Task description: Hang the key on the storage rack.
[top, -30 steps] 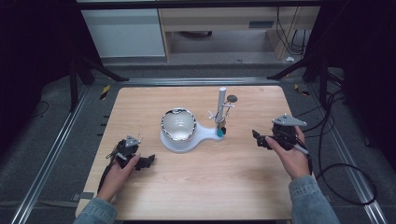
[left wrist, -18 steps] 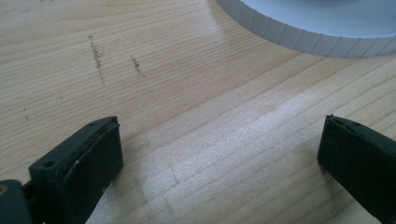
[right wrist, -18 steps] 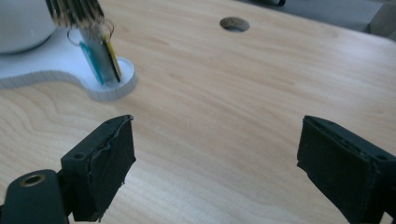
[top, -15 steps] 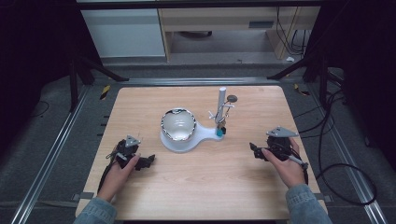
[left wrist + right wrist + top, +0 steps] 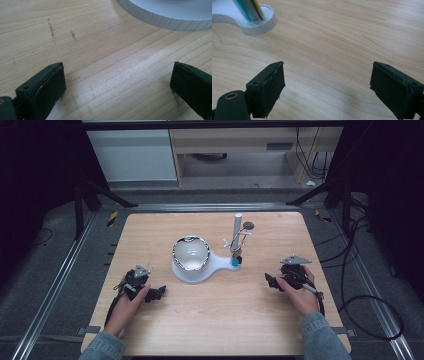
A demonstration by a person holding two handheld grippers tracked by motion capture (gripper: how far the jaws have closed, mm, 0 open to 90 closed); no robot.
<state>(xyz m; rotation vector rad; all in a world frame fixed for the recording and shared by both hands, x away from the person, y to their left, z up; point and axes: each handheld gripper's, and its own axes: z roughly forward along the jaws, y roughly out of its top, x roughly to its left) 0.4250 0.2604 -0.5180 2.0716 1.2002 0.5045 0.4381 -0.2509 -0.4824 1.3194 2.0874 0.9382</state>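
Counter: wooden counter [image 5: 215, 320], white stand [image 5: 196, 269] at its middle.
Left tongs [image 5: 159, 292]: released, empty.
Right tongs [image 5: 268, 281]: released, empty (near the stand's post [image 5: 237, 232]).
Advice: approach low, jaws wide, slowly.

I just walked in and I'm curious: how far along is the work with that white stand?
Nothing looks done yet: the white stand sits untouched mid-table. Both the left gripper and right gripper rest open and empty on the table. All the handling is left.
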